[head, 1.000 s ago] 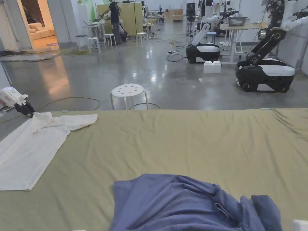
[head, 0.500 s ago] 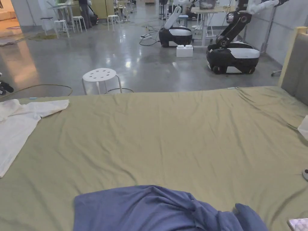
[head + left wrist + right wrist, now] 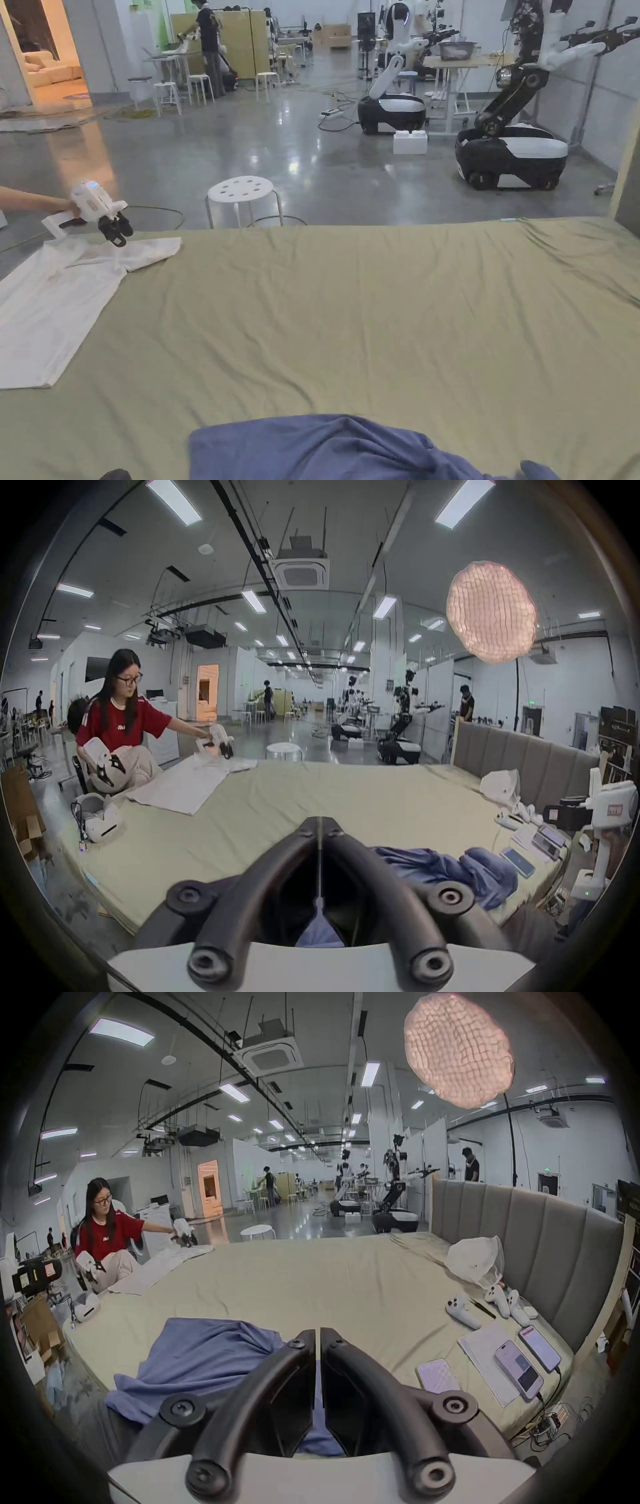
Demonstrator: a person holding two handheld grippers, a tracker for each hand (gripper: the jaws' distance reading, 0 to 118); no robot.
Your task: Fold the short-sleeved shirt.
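Note:
A blue short-sleeved shirt (image 3: pixel 337 447) lies crumpled at the near edge of the olive bed sheet (image 3: pixel 375 312). In the left gripper view my left gripper (image 3: pixel 318 830) hovers above the bed, jaws closed together with nothing between them, and the blue shirt (image 3: pixel 450 864) lies below and to its right. In the right gripper view my right gripper (image 3: pixel 318 1333) is also shut and empty, held just over the blue shirt (image 3: pixel 207 1352), which spreads to its left and beneath it.
At the bed's far left another person (image 3: pixel 117 719) holds a gripper (image 3: pixel 115 228) over a white shirt (image 3: pixel 56 306). Phones (image 3: pixel 517 1368), controllers (image 3: pixel 462 1309) and a white bag (image 3: pixel 474 1258) lie by the headboard (image 3: pixel 519 1227). A stool (image 3: pixel 240 189) stands beyond the bed.
The head camera has swung about. The other person's gripper now hangs over the white shirt's shoulder, further right. The blue shirt lies where it was.

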